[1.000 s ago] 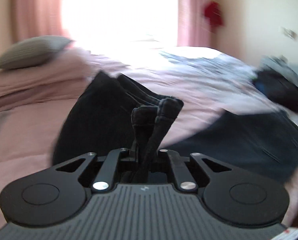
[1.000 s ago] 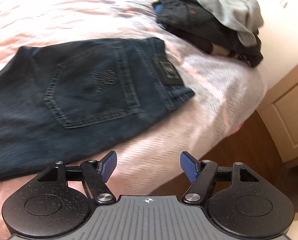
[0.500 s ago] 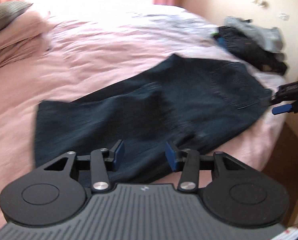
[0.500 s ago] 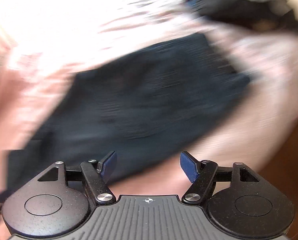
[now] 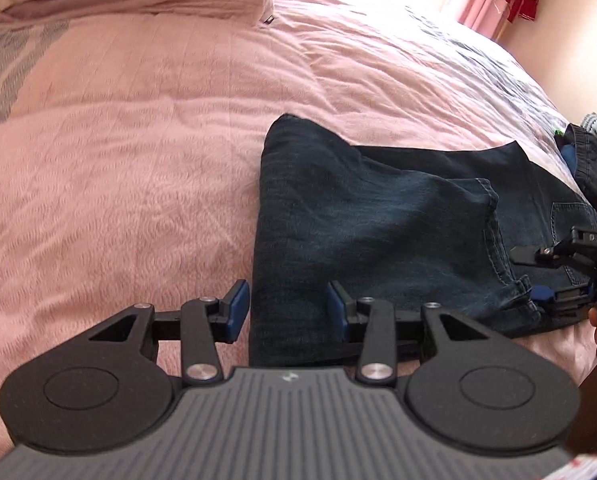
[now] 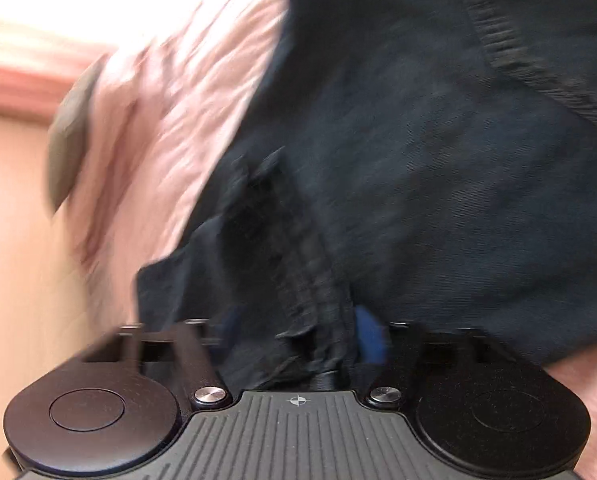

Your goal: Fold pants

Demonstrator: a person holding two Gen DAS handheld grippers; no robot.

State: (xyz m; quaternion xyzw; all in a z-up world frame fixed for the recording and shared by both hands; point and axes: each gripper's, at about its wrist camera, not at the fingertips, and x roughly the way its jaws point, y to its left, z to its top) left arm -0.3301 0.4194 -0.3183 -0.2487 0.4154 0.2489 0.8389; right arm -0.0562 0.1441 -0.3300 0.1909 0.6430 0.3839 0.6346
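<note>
Folded jeans (image 5: 378, 216), pink bedspread (image 5: 138, 152), left gripper (image 5: 286, 312) jaws apart

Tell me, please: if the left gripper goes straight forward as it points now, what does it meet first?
Most likely the folded edge of the dark jeans, lying between the open left gripper fingers on the pink bedspread; depth is unclear.

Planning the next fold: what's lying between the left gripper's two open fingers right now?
In the left wrist view, the folded edge of the jeans sits between the left gripper fingers, over pink bedspread.
</note>
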